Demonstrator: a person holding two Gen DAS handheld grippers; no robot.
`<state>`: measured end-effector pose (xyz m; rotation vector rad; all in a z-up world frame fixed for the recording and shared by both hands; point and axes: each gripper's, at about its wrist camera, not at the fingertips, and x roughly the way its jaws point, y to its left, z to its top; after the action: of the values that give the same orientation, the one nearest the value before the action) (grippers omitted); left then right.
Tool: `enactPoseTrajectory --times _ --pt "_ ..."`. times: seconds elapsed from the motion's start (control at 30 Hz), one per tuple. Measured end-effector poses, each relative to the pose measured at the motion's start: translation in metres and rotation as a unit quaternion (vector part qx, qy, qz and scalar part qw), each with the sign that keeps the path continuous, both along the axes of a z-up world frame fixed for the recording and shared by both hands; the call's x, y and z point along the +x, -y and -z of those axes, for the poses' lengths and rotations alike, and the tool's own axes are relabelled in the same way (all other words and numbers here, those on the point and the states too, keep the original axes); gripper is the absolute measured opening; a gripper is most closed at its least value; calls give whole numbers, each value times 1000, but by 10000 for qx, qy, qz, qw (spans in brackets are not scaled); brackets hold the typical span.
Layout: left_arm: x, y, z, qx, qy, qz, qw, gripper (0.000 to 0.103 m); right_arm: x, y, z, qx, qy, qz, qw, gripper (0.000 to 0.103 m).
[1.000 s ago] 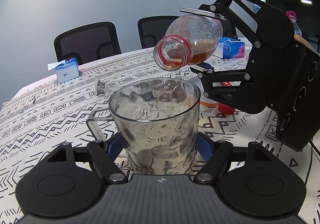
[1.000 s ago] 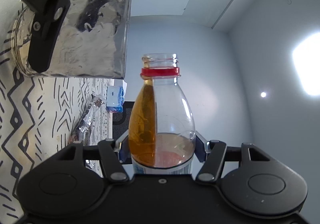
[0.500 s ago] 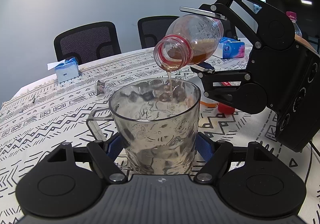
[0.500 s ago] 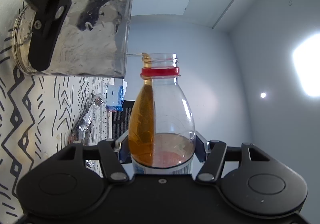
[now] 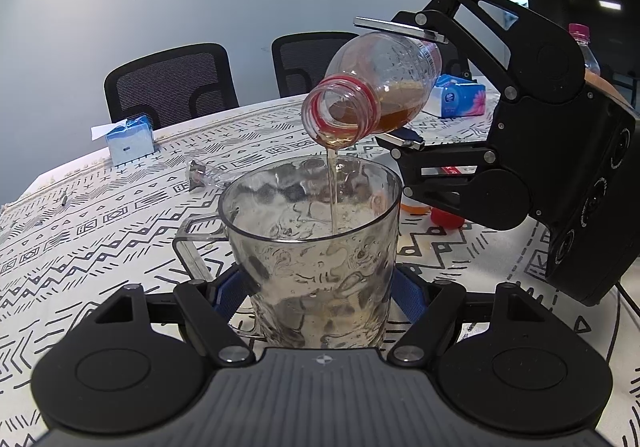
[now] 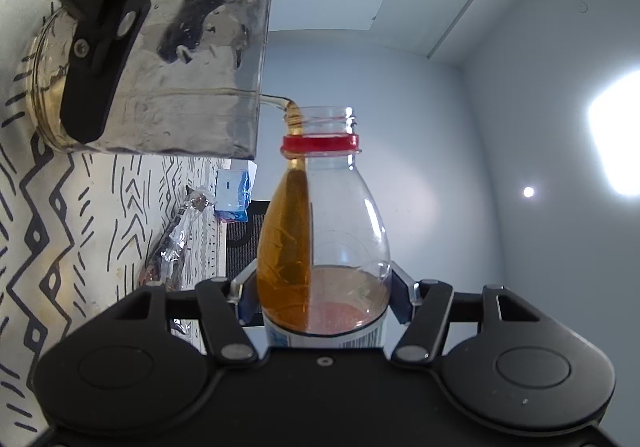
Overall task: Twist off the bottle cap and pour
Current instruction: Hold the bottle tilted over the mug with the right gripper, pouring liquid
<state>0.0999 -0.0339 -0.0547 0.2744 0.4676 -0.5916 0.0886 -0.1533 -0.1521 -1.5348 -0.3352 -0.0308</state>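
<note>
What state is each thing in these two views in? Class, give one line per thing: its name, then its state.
Bottle: uncapped, tipped, pouring brown liquid.
Glass mug: upright, catching the stream, shallow liquid at the bottom.
Left tool: shut on the glass mug.
Right tool: shut on the bottle.
Red cap: off, lying on the table.
Pink-capped bottle: capped, upright.

Two claws [image 5: 320, 287] [image 5: 404, 87], two bottles [image 5: 380, 87] [image 5: 582, 47] (one pouring), one mug [image 5: 312, 247], two chairs [image 5: 172, 83] [image 5: 304, 59]

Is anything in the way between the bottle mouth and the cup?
Nothing visible. The bottle, clamped in the right gripper, tips over the cup in the left gripper, and the amber stream falls straight inside the rim.
</note>
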Motion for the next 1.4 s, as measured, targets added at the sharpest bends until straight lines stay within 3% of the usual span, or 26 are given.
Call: enactPoseTrajectory --times 1.4 --pt "-1 1 1 -11 -66 -4 10000 73 -8 -1 -1 -49 9 60 10000 65"
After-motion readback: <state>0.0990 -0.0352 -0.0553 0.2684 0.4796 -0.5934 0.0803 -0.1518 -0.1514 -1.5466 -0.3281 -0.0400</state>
